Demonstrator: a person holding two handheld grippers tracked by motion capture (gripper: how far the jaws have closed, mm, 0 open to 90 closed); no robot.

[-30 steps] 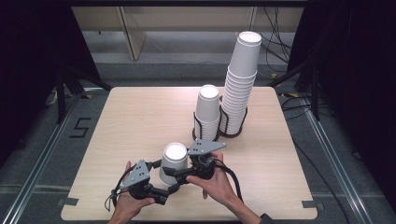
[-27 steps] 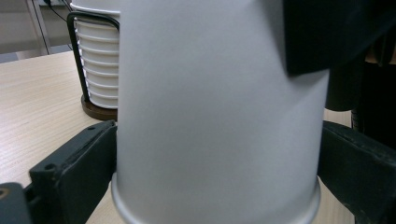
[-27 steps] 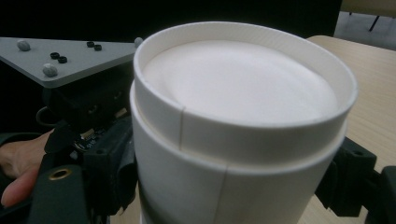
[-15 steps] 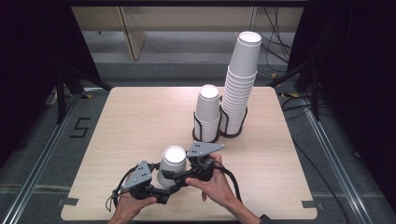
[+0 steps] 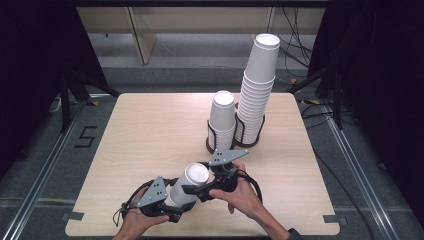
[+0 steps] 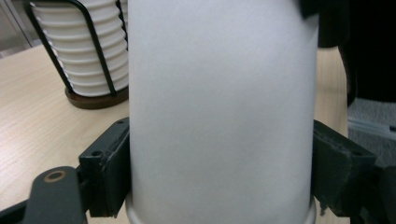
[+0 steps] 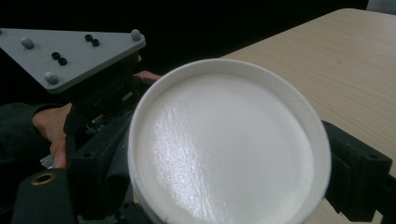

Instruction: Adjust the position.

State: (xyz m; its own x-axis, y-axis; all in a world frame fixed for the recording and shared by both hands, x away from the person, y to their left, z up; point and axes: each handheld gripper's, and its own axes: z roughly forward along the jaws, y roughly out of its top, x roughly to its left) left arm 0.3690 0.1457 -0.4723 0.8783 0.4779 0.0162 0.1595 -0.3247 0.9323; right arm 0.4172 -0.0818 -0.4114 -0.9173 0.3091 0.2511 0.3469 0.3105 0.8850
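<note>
White paper cup (image 5: 189, 184) tilted, held above front edge of pale wooden tabletop (image 5: 150, 130). Left tool (image 5: 172, 200) jaws just closed on cup wall near base, gripping. Right tool (image 5: 200, 189) clamps upper part near rim. Keep squeeze light, pull straight along cup axis, avoid crushing.

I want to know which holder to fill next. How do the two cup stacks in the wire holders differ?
The right stack rises far above its holder; the left stack is much shorter. The right stack leans slightly; the left stands straighter. Both are white paper cups, bottoms up, in black wire holders side by side.
</note>
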